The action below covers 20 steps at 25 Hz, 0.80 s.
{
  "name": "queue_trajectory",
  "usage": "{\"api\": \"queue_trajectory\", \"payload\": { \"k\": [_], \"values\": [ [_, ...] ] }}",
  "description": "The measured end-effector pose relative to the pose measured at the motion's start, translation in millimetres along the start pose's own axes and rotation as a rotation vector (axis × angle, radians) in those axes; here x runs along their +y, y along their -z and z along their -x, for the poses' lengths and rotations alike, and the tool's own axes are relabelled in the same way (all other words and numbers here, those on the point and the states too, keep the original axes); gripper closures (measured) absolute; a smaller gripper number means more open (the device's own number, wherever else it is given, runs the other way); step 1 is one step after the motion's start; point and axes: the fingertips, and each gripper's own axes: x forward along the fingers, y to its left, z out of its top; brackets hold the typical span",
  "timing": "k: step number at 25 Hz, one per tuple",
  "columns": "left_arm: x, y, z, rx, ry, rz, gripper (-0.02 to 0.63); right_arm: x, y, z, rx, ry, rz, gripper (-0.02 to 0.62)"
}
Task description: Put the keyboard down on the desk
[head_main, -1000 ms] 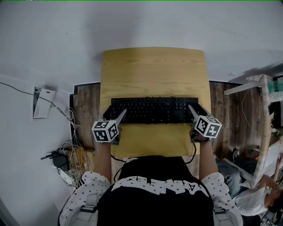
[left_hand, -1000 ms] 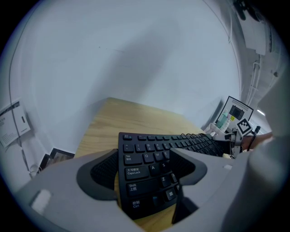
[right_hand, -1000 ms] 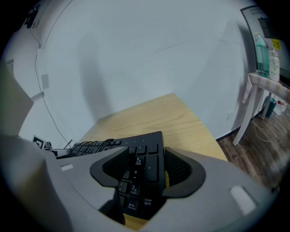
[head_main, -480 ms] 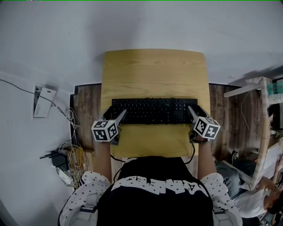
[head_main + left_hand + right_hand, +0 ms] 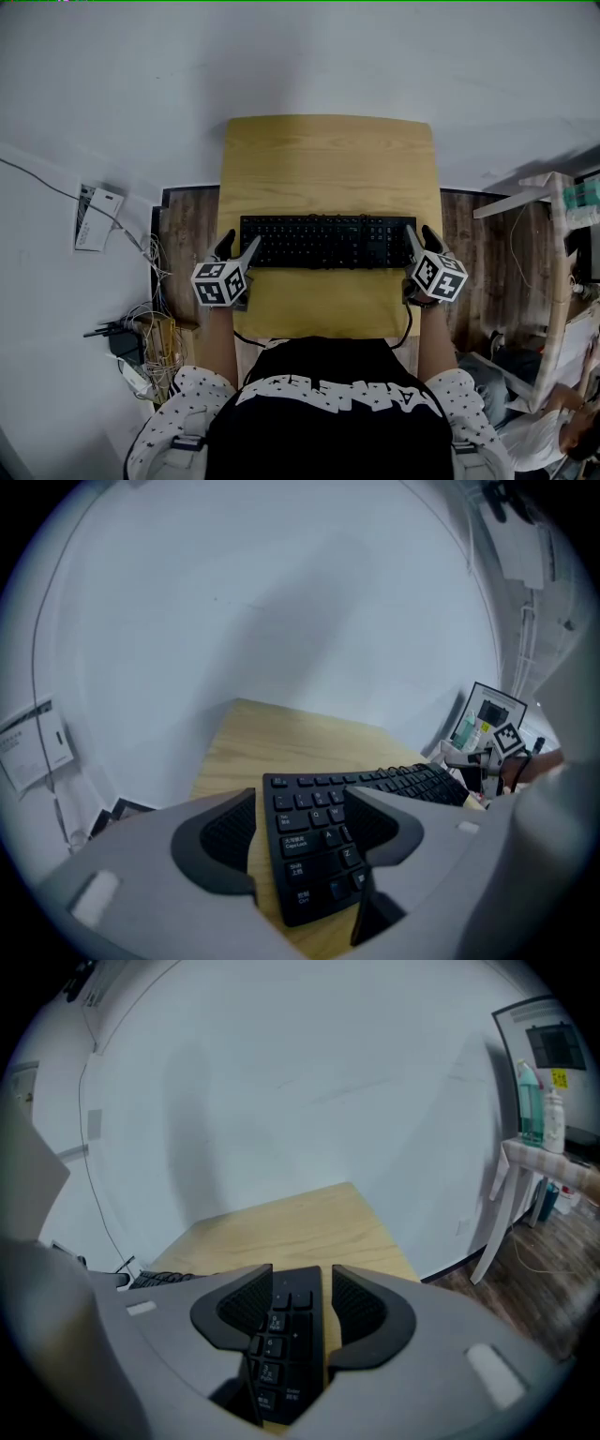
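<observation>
Against a white wall a small wooden desk (image 5: pixel 328 150) is set, and the black keyboard (image 5: pixel 326 242) is seen lying flat across its middle, apparently resting on the wood. Its left end is straddled by the left gripper (image 5: pixel 300 803), whose jaws stand apart with bare desk showing beside the keyboard's edge. The numeric-pad end is flanked likewise by the right gripper (image 5: pixel 300 1279), with a sliver of wood visible, so neither end looks clamped. A light, stiff, long plastic board is judged; it is best held at both short ends and kept level.
</observation>
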Motion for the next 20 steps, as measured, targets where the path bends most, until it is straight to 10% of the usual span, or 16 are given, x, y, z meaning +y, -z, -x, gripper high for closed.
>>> {"api": "queue_trajectory", "payload": {
  "k": [11,20],
  "values": [
    [-36.6,-54.4,32.4,-0.194,0.004,-0.138,0.606,38.5,-45.2,13.7,-0.141,-0.073,0.056,0.581],
    [-49.7,-81.8,54.3,-0.256,-0.007,-0.182,0.606,69.4,-66.7,21.0,-0.215,-0.235,0.04,0.581]
  ]
}}
